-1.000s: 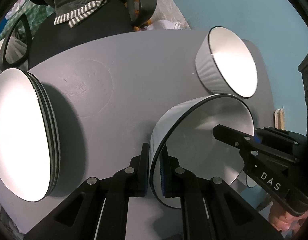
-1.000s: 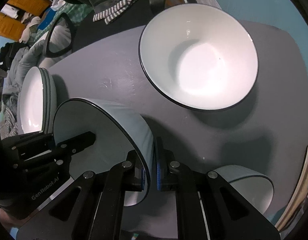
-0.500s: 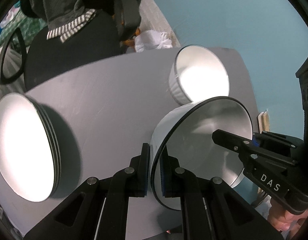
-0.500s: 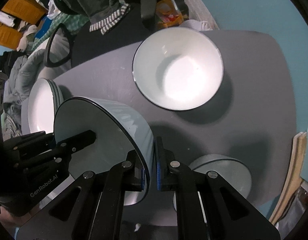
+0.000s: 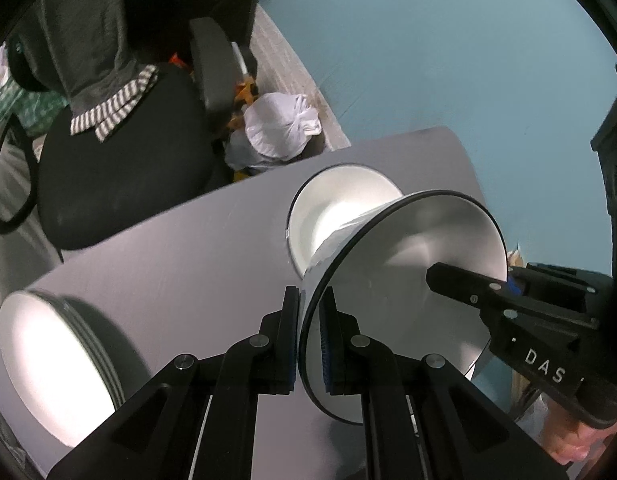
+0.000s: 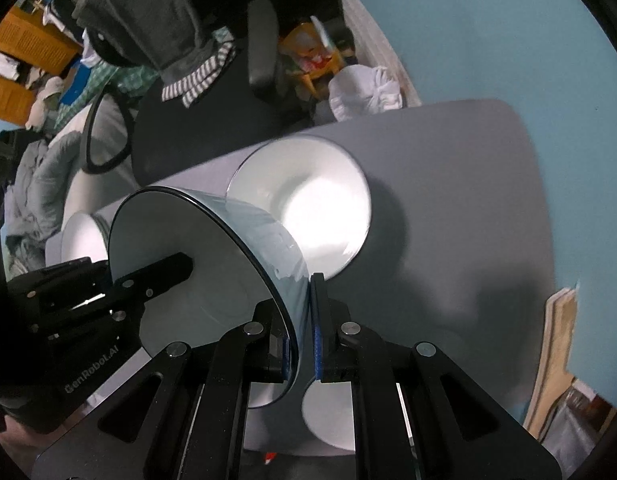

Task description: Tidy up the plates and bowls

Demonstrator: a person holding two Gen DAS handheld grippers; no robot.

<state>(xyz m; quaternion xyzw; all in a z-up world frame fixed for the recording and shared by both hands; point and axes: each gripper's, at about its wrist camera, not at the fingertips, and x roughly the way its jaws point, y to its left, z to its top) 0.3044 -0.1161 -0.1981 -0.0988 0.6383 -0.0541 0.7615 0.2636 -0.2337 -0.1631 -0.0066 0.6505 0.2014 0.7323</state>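
Observation:
A white bowl with a dark rim (image 5: 388, 272) (image 6: 220, 300) hangs tilted above the grey table (image 5: 168, 260) (image 6: 468, 200). My left gripper (image 5: 310, 340) is shut on its near rim. My right gripper (image 6: 302, 340) is shut on the opposite rim; each gripper shows in the other's view, the right gripper (image 5: 504, 284) and the left gripper (image 6: 148, 280). Below and beyond the held bowl, a wide white bowl (image 5: 332, 208) (image 6: 308, 208) sits on the table. A stack of white plates (image 5: 48, 360) (image 6: 82, 236) lies at the table's left. A smaller bowl (image 6: 328, 420) shows between the right fingers.
A black office chair (image 5: 116, 172) (image 6: 212, 128) with a grey garment over it stands past the table's far edge. A tied white bag (image 5: 280, 128) (image 6: 364, 92) lies on the floor by the blue wall. Wooden boards (image 6: 560, 340) lean at the table's right.
Both grippers have risen with the bowl held between them. The table, plates and wide bowl look smaller and farther, and the held bowl now overlaps the wide bowl in view.

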